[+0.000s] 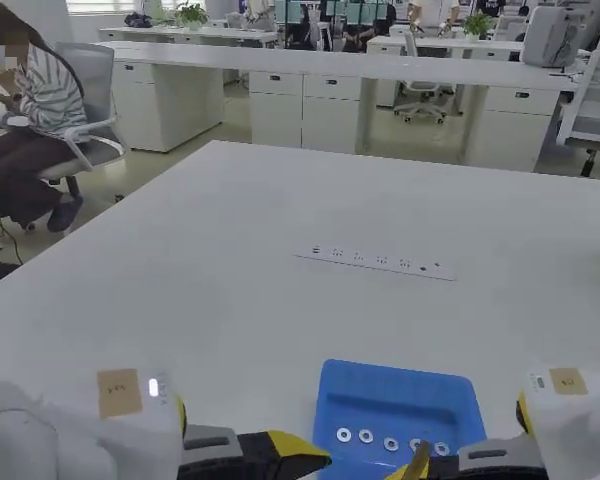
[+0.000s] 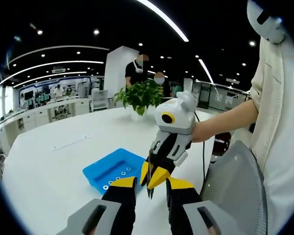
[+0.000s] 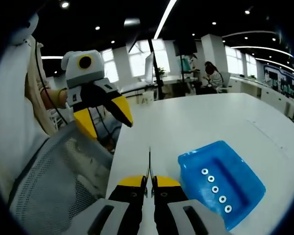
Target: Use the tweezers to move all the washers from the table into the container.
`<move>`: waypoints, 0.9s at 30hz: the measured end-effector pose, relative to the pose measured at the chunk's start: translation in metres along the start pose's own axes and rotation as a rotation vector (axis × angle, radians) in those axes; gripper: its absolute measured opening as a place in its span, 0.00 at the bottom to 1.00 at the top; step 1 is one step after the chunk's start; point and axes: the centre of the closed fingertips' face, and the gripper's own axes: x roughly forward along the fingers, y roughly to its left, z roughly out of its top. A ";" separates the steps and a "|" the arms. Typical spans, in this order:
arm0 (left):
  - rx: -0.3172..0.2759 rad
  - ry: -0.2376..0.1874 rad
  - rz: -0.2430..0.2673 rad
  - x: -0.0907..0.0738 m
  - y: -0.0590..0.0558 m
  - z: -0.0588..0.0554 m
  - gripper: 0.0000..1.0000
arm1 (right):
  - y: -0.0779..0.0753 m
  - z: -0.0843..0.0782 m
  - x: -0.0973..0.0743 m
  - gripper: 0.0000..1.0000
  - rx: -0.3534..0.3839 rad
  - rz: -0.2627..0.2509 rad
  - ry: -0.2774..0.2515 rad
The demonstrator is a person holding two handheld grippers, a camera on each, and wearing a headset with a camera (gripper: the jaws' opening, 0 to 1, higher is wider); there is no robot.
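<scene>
Right hand-held gripper [image 3: 149,183]: clenched on tweezers [image 3: 149,164], long axis forward. Container [image 3: 188,166], tabletop [image 1: 280,250] near edge, just right of tips; five washers [image 3: 215,189] inside. Left hand-held gripper [image 2: 151,182]: released, empty.

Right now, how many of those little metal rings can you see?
5 washers, all in one row inside the blue tray. The tweezers tip overlaps one in the head view; others may lie out of frame.

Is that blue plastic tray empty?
No, five small silver metal ring washers lie in a row inside the blue plastic tray.
</scene>
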 end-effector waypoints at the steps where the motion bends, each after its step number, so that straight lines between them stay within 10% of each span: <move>1: 0.013 0.010 -0.013 0.001 -0.003 -0.001 0.20 | 0.002 -0.001 0.001 0.04 -0.007 0.007 0.002; 27: 0.005 0.011 -0.185 0.018 -0.029 0.010 0.04 | 0.041 -0.016 0.014 0.03 -0.338 0.108 0.187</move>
